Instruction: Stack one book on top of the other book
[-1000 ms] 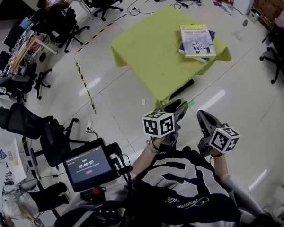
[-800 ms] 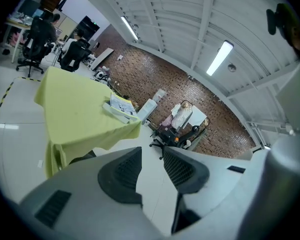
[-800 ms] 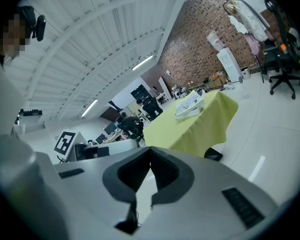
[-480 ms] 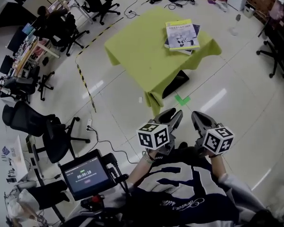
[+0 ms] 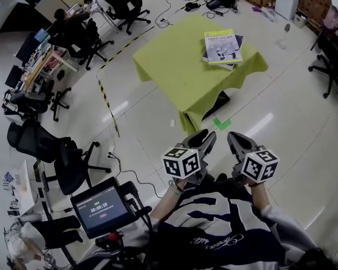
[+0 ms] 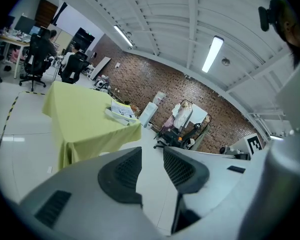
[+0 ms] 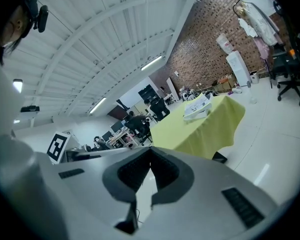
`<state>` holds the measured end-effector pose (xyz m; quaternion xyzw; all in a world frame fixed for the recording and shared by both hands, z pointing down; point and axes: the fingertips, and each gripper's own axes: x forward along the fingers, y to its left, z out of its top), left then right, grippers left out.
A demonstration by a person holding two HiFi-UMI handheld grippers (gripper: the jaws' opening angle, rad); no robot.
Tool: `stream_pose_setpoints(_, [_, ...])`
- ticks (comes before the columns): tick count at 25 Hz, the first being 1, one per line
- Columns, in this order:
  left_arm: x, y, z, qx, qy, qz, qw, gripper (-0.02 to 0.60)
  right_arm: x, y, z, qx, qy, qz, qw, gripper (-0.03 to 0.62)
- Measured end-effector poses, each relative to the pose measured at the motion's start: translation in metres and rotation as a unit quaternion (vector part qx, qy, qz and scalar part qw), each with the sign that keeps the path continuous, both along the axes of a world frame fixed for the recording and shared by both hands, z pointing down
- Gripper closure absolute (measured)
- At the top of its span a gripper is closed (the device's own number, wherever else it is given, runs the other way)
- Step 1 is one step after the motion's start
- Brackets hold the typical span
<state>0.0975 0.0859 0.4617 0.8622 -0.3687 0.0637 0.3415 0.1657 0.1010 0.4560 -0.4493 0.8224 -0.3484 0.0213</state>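
Note:
Two books lie stacked on the yellow-green table (image 5: 174,66): a pale green and white book (image 5: 222,46) on top of a dark one (image 5: 234,39). The stack (image 6: 121,111) shows far off in the left gripper view, and the same stack (image 7: 197,106) in the right gripper view. Both grippers hang close to the person's body, well short of the table. My left gripper (image 5: 205,137) is open, with nothing between its pads (image 6: 124,173). My right gripper (image 5: 235,138) is shut and empty, its pads (image 7: 135,171) touching.
Between me and the table are bare floor, a green tape mark (image 5: 221,124) and a black object (image 5: 217,102) under the cloth. Black office chairs (image 5: 62,162) and striped floor tape (image 5: 108,103) are at the left. A timer screen (image 5: 100,207) sits by my left side.
Both grippers have drawn back from the table toward the body and sit lower in the head view. The books stay stacked. Jaws are unchanged.

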Motion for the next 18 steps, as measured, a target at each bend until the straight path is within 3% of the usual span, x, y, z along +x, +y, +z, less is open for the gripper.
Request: stream_pose_setpoints(18, [-0.025, -0.002, 0.01, 0.005, 0.013, 0.017, 0.9998, 0.442, -0.033, 0.005, 0.01, -0.004, 0.008, 0.007, 1.0, 0.6])
